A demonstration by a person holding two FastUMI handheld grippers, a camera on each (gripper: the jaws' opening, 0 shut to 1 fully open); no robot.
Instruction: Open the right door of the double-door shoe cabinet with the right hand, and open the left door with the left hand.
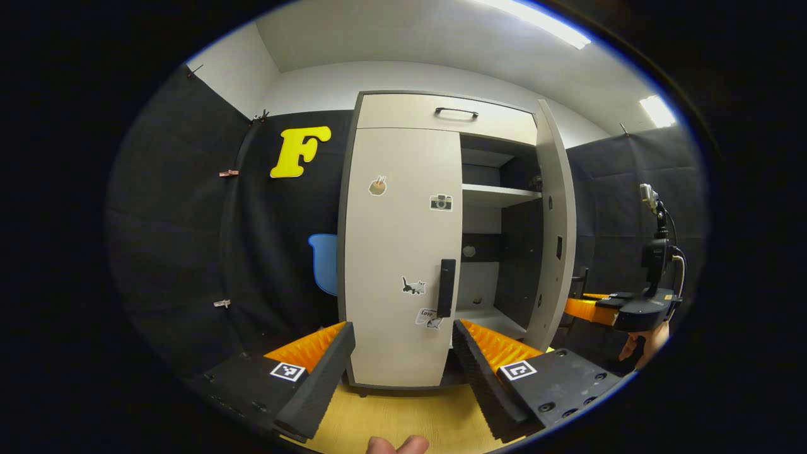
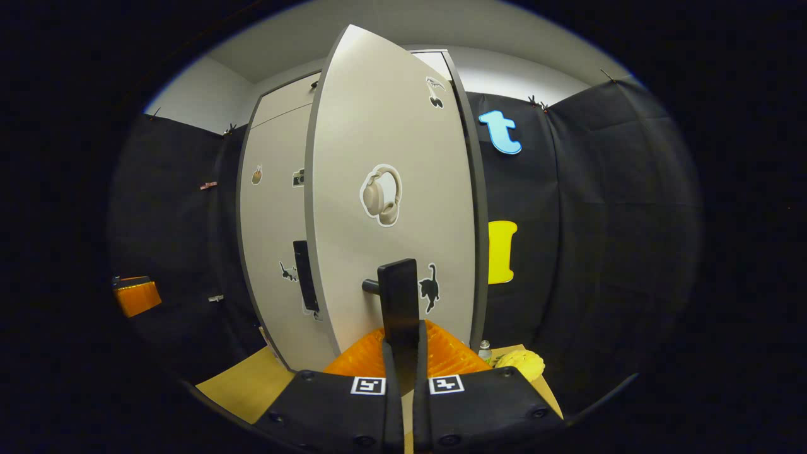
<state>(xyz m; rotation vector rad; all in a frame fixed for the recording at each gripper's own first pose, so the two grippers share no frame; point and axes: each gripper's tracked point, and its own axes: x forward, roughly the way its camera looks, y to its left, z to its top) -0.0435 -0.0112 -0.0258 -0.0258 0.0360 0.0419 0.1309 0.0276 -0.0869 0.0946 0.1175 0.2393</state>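
The right gripper (image 2: 403, 343) is clamped on the right door's handle (image 2: 398, 296), both fingers pressing its lower end, which they hide. The right door (image 2: 391, 157) stands swung out from the shoe cabinet (image 1: 441, 113); in the left gripper view it is seen edge-on, baring shelves (image 1: 498, 195) whose small contents are too dim to identify. The left gripper (image 1: 403, 359) has its fingers spread wide apart, short of the closed left door (image 1: 403, 252) and its handle (image 1: 446, 287). A fingertip (image 1: 397, 445) is cut off at the bottom edge.
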